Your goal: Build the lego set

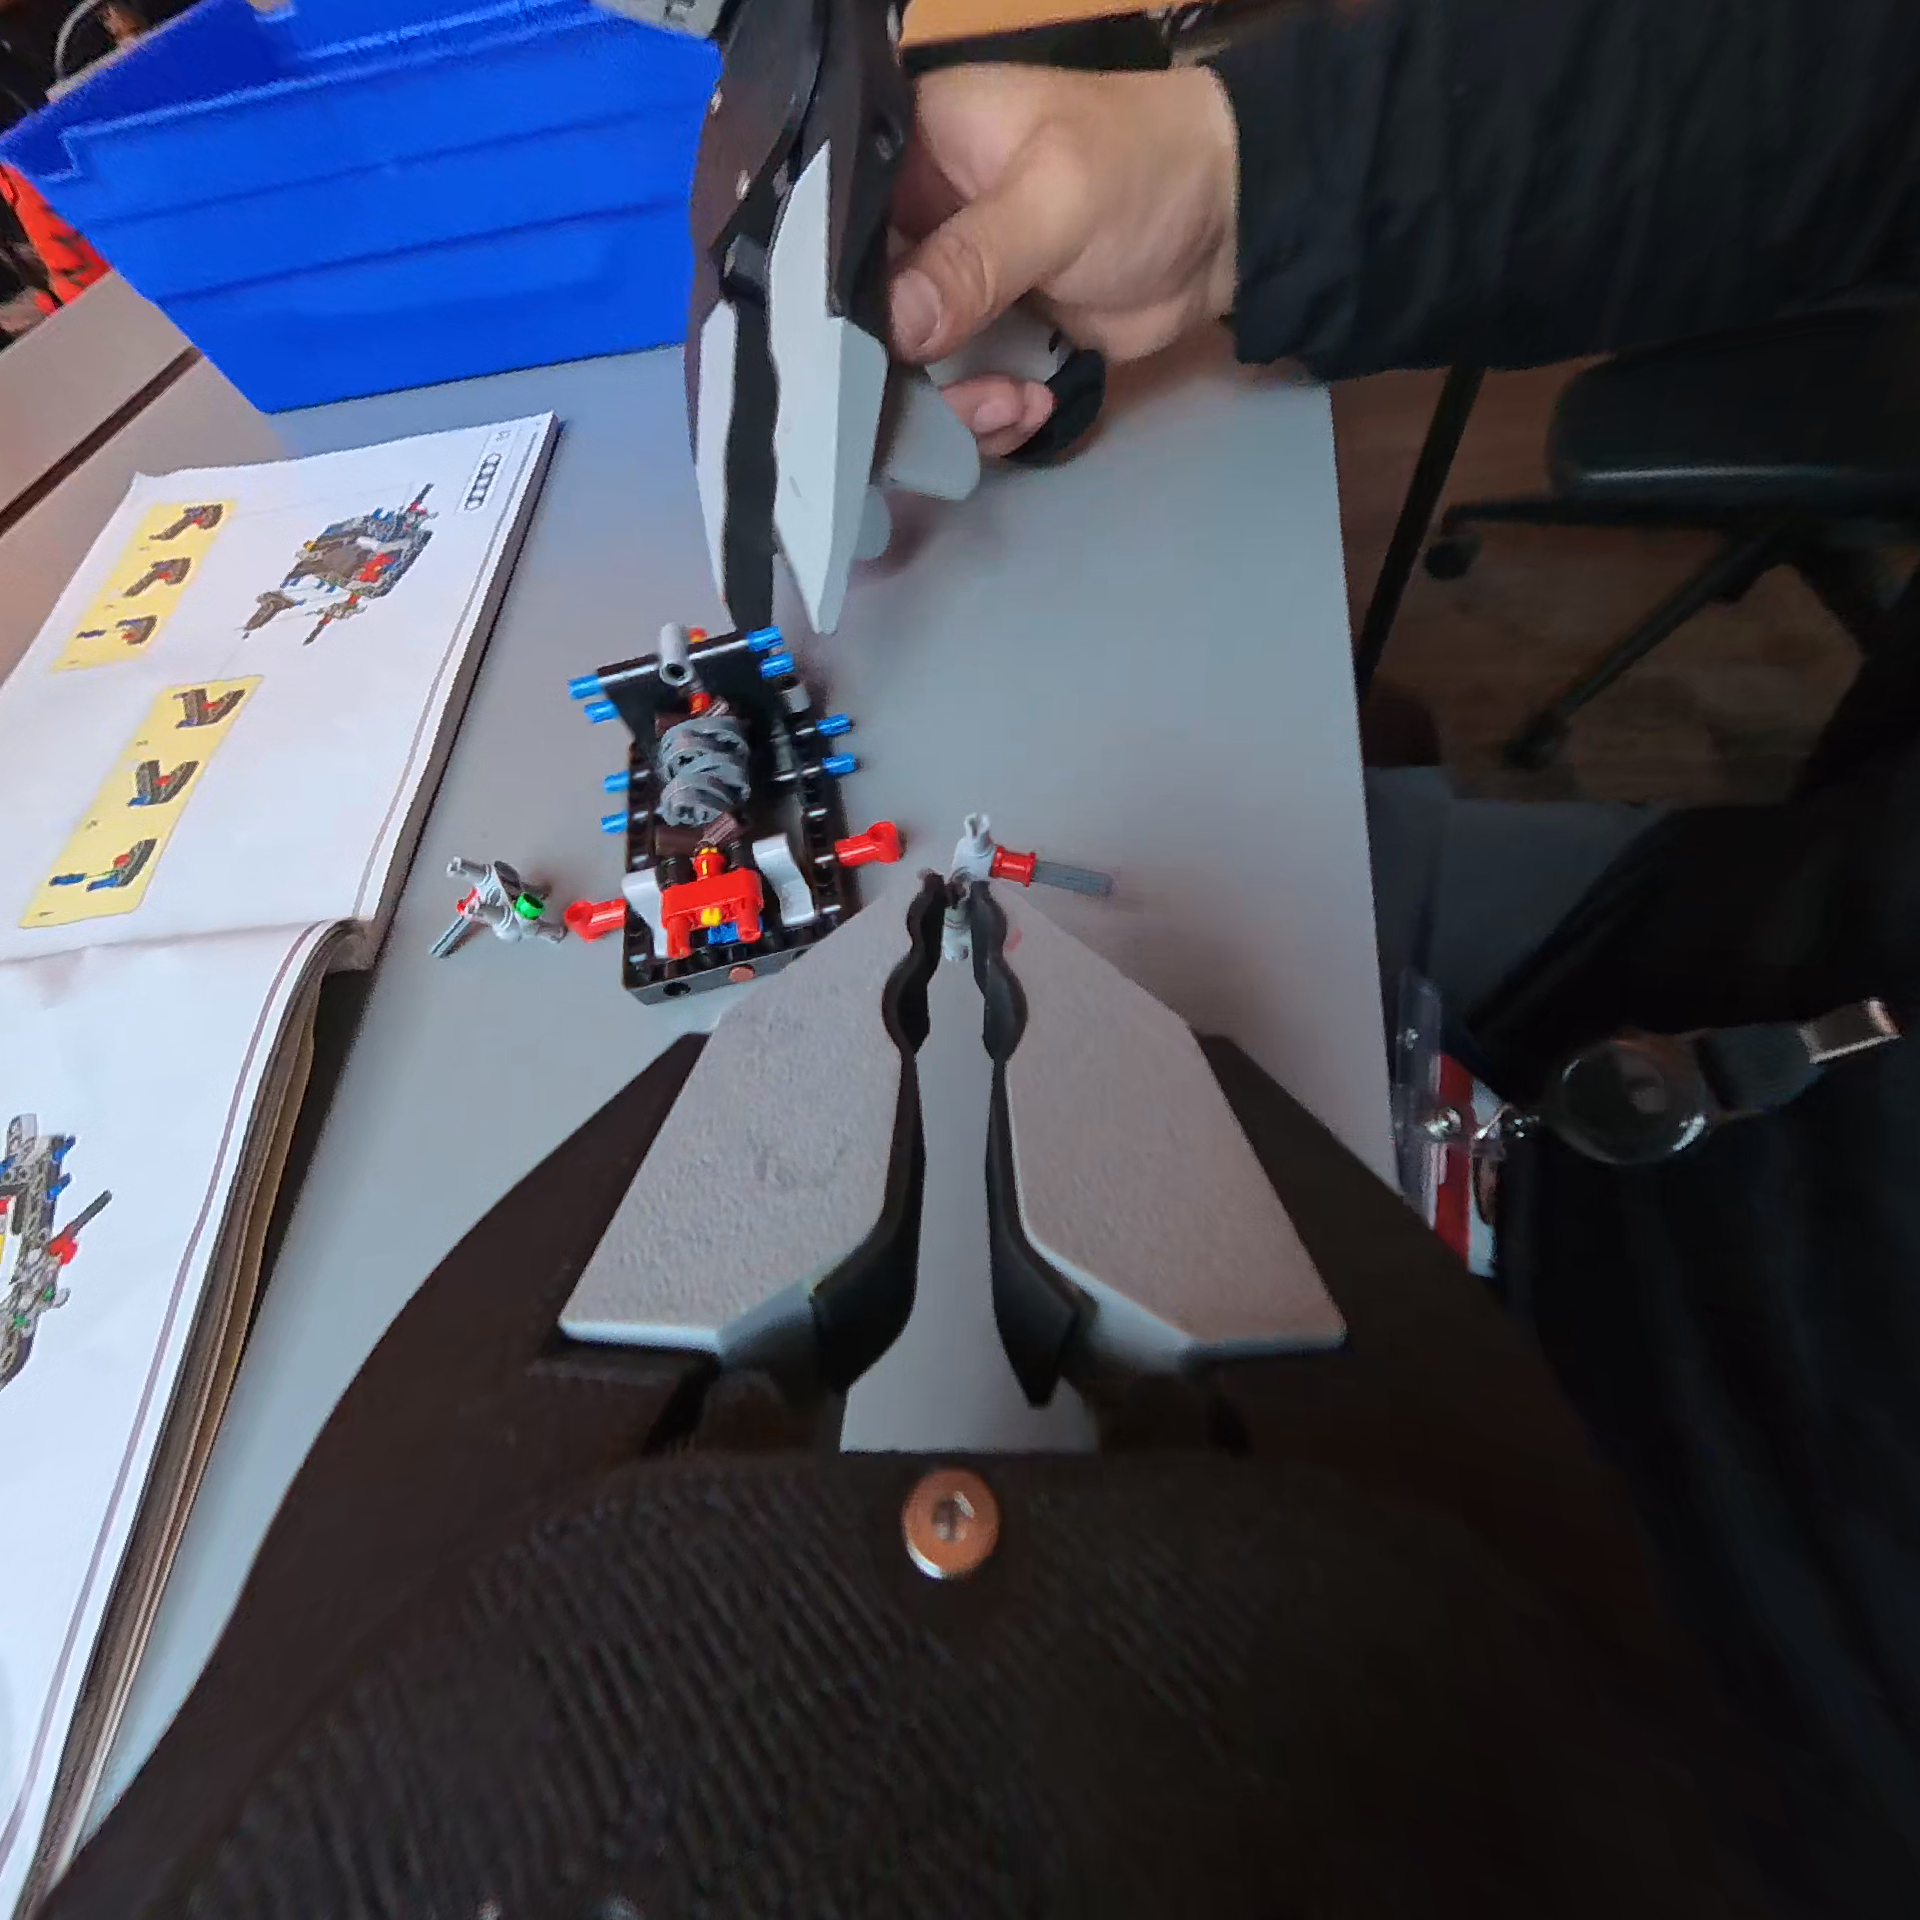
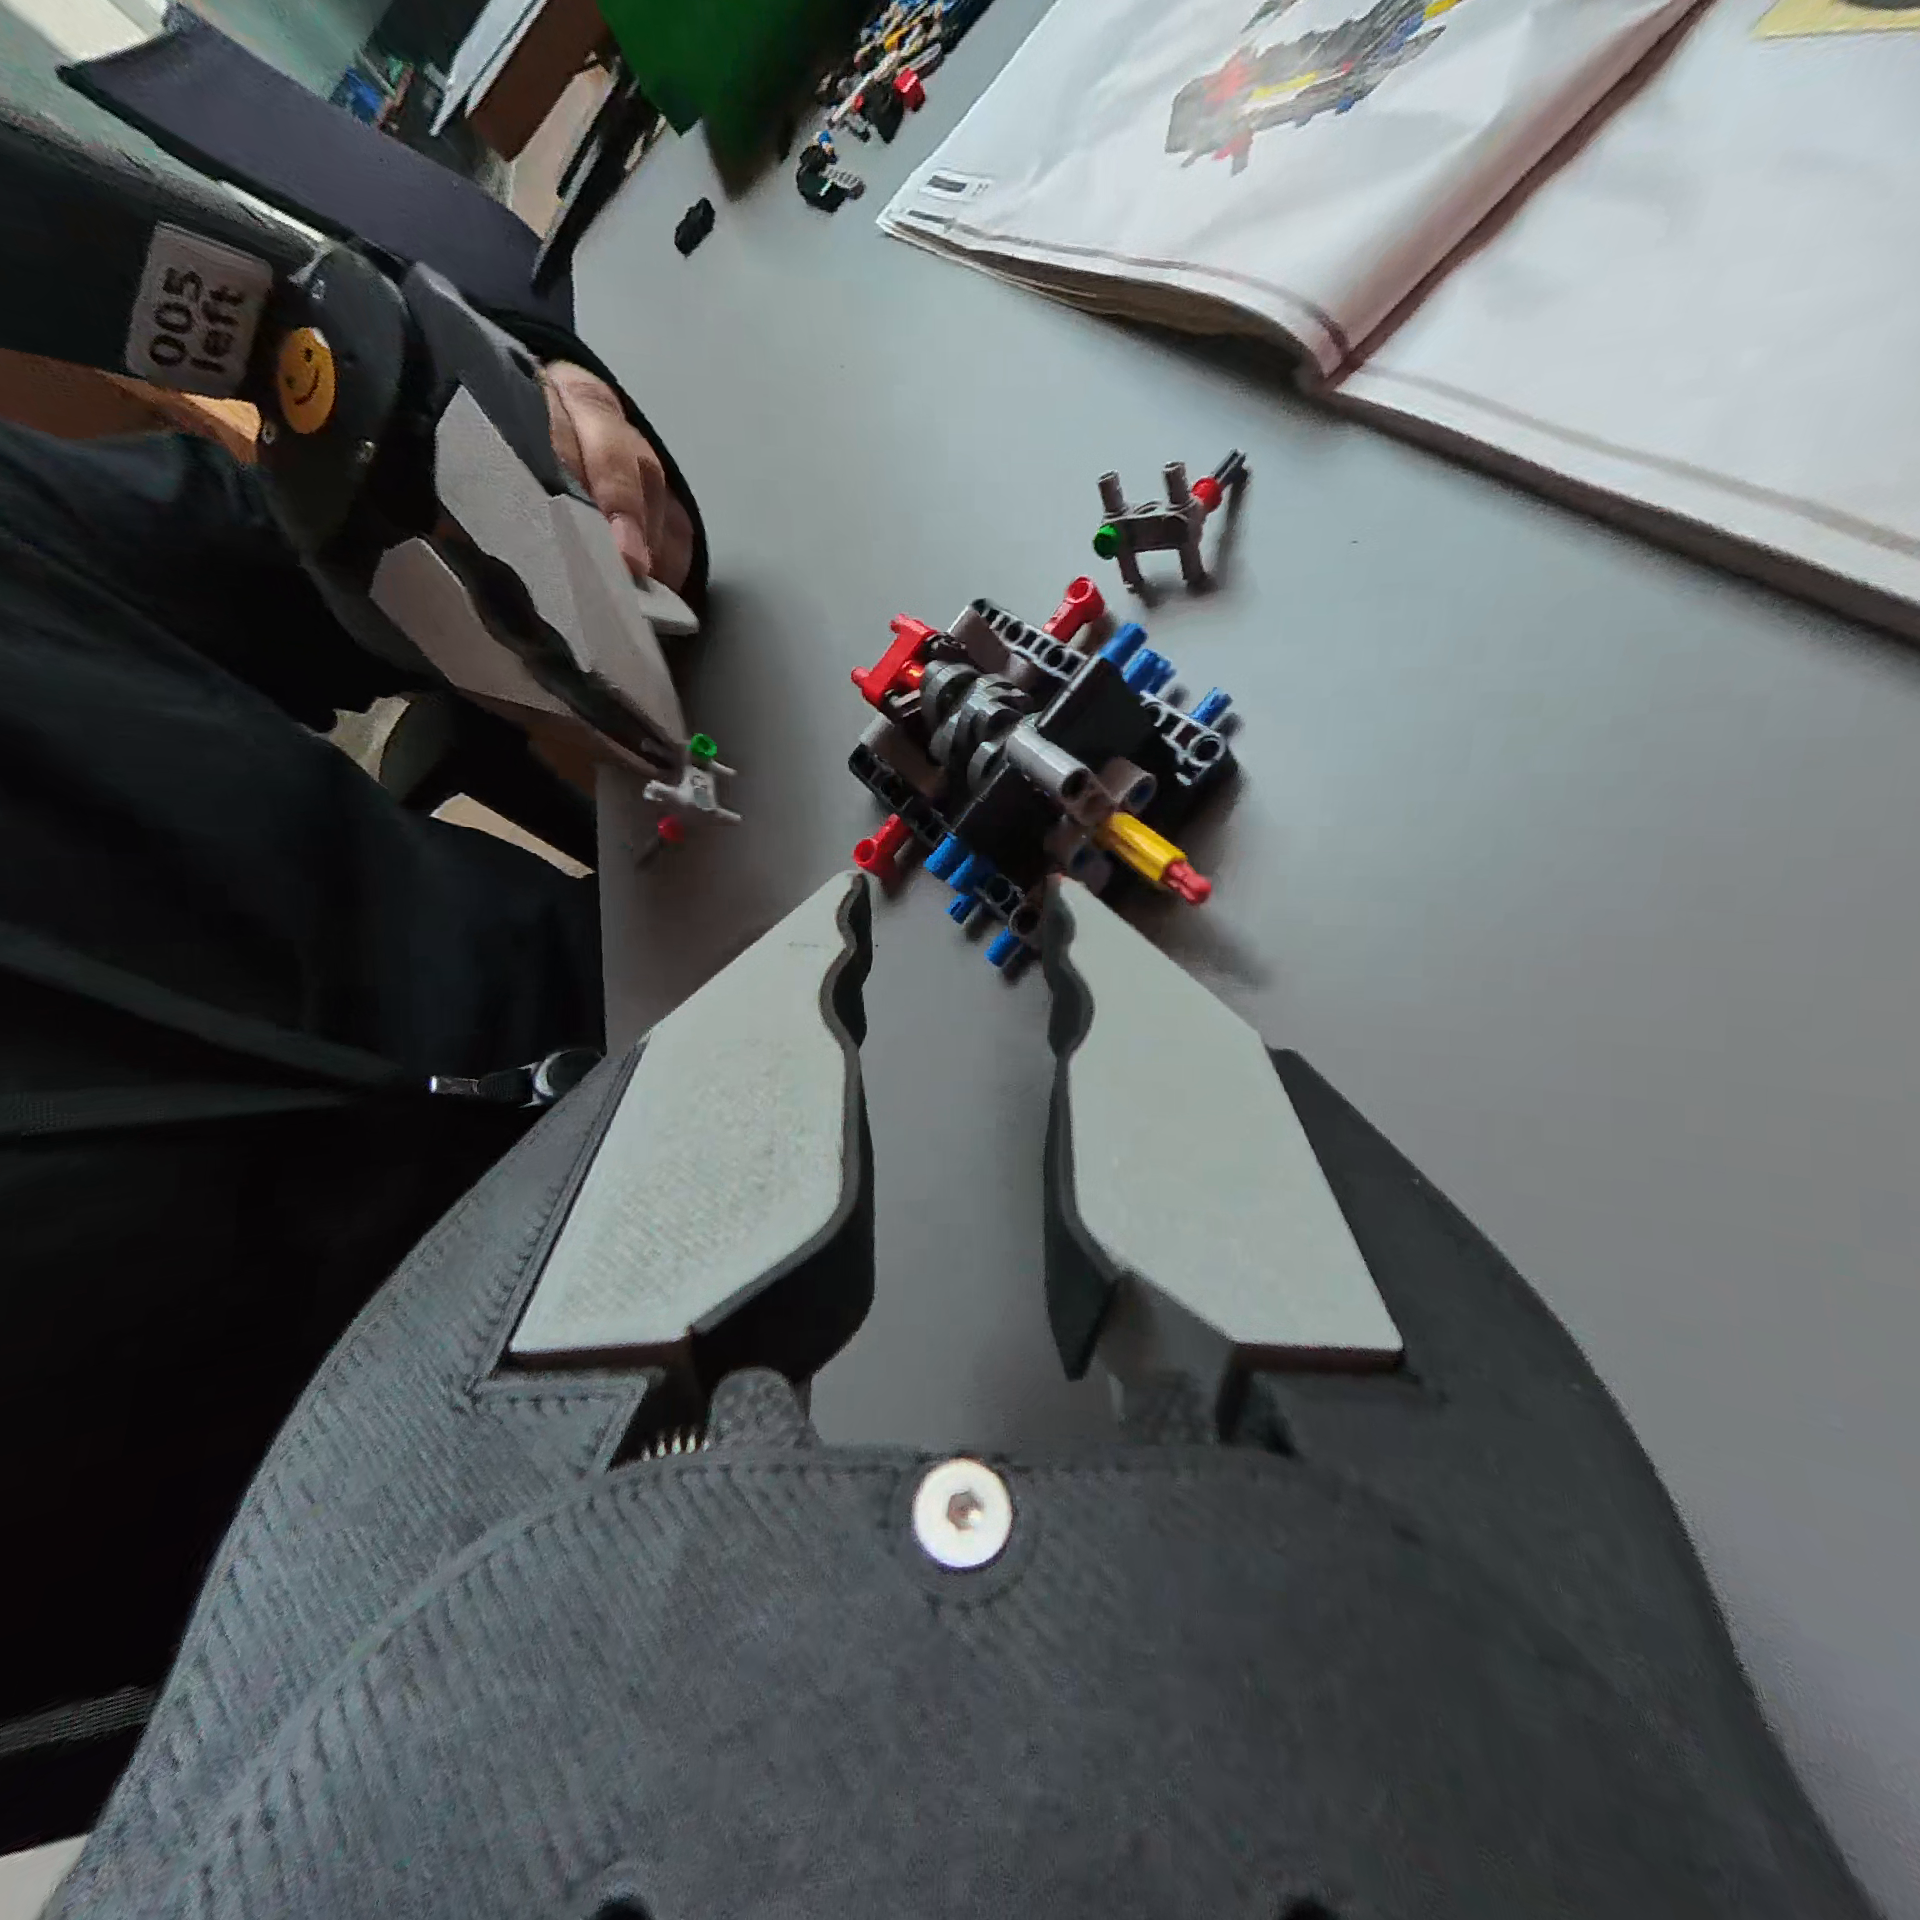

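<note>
While left claw pinches small grey subassembly, partly hidden, right claw gapes, empty.

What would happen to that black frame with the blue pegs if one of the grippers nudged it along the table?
The black frame lies flat on the grey table, so it would probably slide rather than tip or roll. It looks stiff, being clipped plastic. The blue pegs jut out sideways, so a push there might turn it or perhaps pop one loose.

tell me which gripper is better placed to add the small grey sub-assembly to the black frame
Left, probably. The left gripper is already shut on the small grey sub-assembly, just beside the black frame. The right gripper is open and empty, near the frame's other end.
</note>
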